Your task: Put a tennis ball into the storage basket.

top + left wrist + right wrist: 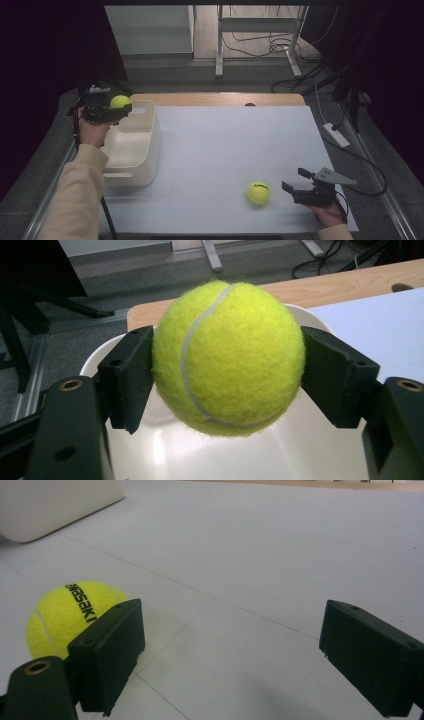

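Observation:
My left gripper (119, 106) is shut on a yellow tennis ball (228, 357) and holds it over the far end of a white bin (131, 145) at the table's left side. Both black pads (127, 375) press the ball's sides, with the bin's pale inside below it. A second yellow tennis ball (258, 192) with black lettering rests on the white table near the front right. My right gripper (295, 181) sits low just to the right of that ball, jaws open and nothing between them. From the right gripper view this ball (67, 616) lies outside the left pad.
The white bin (55, 505) stands at the table's left edge. A wooden strip (220, 98) runs along the far edge of the white table top (235, 145). Beyond it are a table frame and cables (280, 47) on the floor, and a power strip (336, 135) lies at the right.

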The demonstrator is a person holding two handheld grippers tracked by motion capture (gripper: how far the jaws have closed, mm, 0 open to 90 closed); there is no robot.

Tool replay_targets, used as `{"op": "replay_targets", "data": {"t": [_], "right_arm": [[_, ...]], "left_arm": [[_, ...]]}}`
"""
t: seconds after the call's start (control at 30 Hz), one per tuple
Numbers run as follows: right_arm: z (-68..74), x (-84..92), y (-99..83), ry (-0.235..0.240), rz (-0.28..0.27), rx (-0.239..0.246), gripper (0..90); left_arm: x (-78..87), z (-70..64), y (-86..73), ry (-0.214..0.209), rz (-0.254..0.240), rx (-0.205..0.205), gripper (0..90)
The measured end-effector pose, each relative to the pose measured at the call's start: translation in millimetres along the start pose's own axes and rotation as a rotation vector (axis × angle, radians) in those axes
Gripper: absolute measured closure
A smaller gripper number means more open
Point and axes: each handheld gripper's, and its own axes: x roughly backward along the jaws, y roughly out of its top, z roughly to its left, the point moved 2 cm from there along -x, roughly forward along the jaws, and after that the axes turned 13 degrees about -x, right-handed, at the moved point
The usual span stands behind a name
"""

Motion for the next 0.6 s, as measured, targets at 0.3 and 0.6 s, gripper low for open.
{"op": "replay_targets", "data": {"t": [0.3, 0.6], "right_arm": [[-0.2, 0.1, 0.0, 0.000, -0.002, -0.002, 11.0], [-0.2, 0.1, -0.1, 0.001, -0.001, -0.001, 11.0]], "left_arm": [[-7.1, -1.5, -2.1, 0.014, 0.054, -0.024, 27.4], [-10.5, -0.5, -5.2, 0.013, 0.091, -0.031, 27.3]]}}
